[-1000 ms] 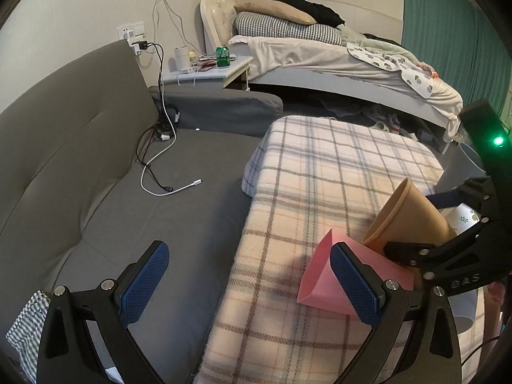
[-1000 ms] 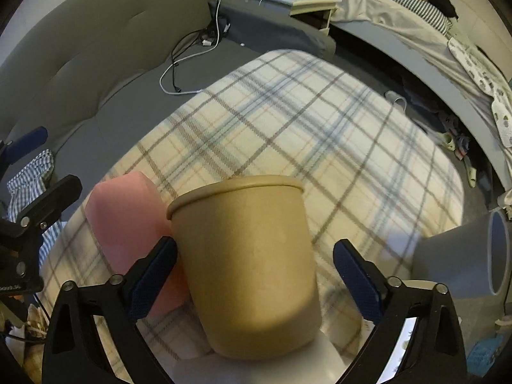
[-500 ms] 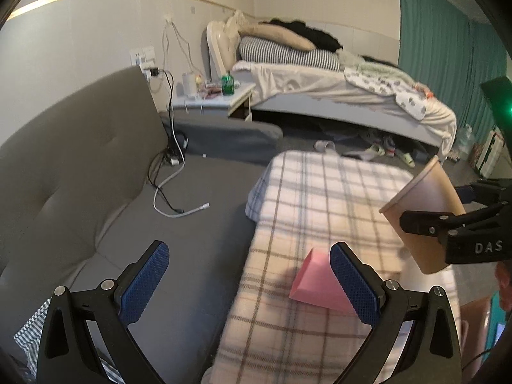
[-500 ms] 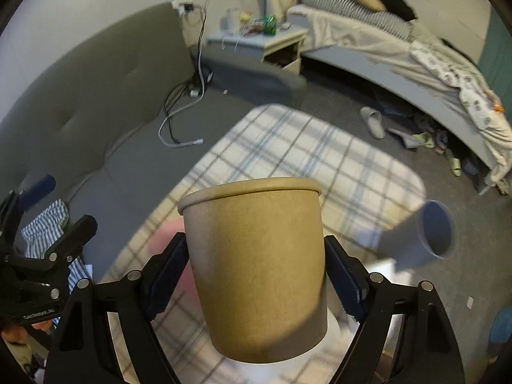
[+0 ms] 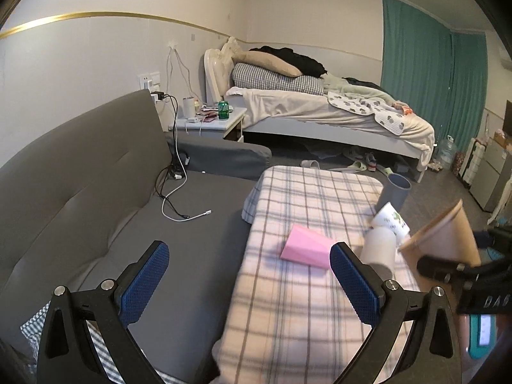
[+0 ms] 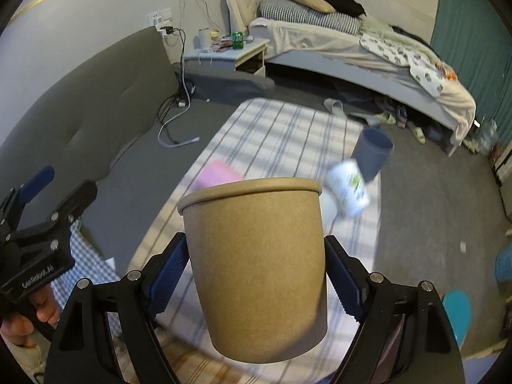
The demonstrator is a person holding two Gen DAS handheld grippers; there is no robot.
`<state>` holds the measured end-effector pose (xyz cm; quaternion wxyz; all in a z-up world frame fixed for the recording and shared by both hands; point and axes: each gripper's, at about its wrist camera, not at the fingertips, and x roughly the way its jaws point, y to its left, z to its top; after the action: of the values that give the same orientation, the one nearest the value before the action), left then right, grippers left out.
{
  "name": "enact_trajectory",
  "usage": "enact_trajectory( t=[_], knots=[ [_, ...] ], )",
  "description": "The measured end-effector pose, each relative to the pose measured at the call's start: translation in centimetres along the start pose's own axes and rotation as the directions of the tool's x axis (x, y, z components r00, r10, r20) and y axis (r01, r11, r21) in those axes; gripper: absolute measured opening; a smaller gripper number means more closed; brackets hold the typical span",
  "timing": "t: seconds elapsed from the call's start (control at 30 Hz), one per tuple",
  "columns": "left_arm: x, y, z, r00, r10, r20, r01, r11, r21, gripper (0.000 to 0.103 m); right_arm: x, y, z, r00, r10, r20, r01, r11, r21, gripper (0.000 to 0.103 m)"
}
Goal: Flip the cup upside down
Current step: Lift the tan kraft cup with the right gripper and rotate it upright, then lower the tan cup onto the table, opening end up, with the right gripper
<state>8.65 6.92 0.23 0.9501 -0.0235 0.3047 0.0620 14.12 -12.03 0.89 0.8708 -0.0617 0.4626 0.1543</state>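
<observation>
The cup (image 6: 256, 265) is clamped between the right gripper (image 6: 256, 283) pads — rim up (above the blanket (image 6: 281, 128)); the left gripper (image 5: 249, 284) is held apart, empty.

Cups number four in all: one brown paper cup (image 6: 256, 272) held off the table, and three lying near it on the plaid table (image 5: 304, 192), namely one pink cup (image 5: 305, 249), one plain white cup (image 5: 379, 251) and one white cup with a green print (image 5: 392, 222). Tools number two: the right tool (image 6: 254, 283) and the left tool (image 5: 249, 283). Beyond the table's far corner stands one grey bin (image 5: 396, 192). On the nightstand there is one green can (image 5: 224, 109), and possibly one white mug (image 5: 188, 106), though it is small.
</observation>
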Motion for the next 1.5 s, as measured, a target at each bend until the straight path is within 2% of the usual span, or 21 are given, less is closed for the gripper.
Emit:
enact_trajectory(
  t=[0.13, 0.33, 0.57, 0.87, 1.2, 1.33, 1.5],
  knots=[
    [-1.2, 0.7, -2.3, 1.000, -0.007, -0.012, 0.007, 1.000, -0.014, 0.103, 0.8, 1.0, -3.9, 0.999, -0.016, -0.044, 0.018, 0.999, 0.049, 0.083],
    [-0.8, 1.6, -5.2, 0.998, -0.007, -0.064, 0.004, 0.999, -0.042, 0.103, 4.4, 1.9, -8.4, 0.991, -0.007, -0.133, 0.028, 0.988, 0.155, 0.083],
    [0.8, 1.6, -7.4, 0.993, -0.010, -0.120, 0.006, 0.999, -0.037, 0.103, 8.1, 1.7, -9.6, 0.982, -0.012, -0.188, 0.054, 0.974, 0.220, 0.083],
    [3.5, 0.6, -8.9, 0.982, -0.011, -0.189, 0.007, 1.000, -0.020, 0.103, 10.9, -0.2, -9.1, 0.985, -0.021, -0.172, 0.074, 0.949, 0.307, 0.083],
    [4.4, -0.9, -9.0, 0.978, -0.001, -0.211, -0.001, 1.000, -0.010, 0.103, 12.0, -0.9, -8.9, 0.990, -0.004, -0.140, 0.047, 0.951, 0.305, 0.087],
    [3.9, -1.5, -8.6, 0.981, 0.023, -0.193, -0.023, 1.000, 0.001, 0.103, 10.8, -1.6, -8.8, 0.996, 0.006, -0.094, 0.025, 0.944, 0.329, 0.094],
    [2.4, -2.7, -7.8, 0.983, 0.031, -0.180, -0.032, 0.999, -0.005, 0.103, 7.5, -3.0, -8.1, 1.000, -0.004, -0.012, 0.008, 0.940, 0.340, 0.095]
  ],
)
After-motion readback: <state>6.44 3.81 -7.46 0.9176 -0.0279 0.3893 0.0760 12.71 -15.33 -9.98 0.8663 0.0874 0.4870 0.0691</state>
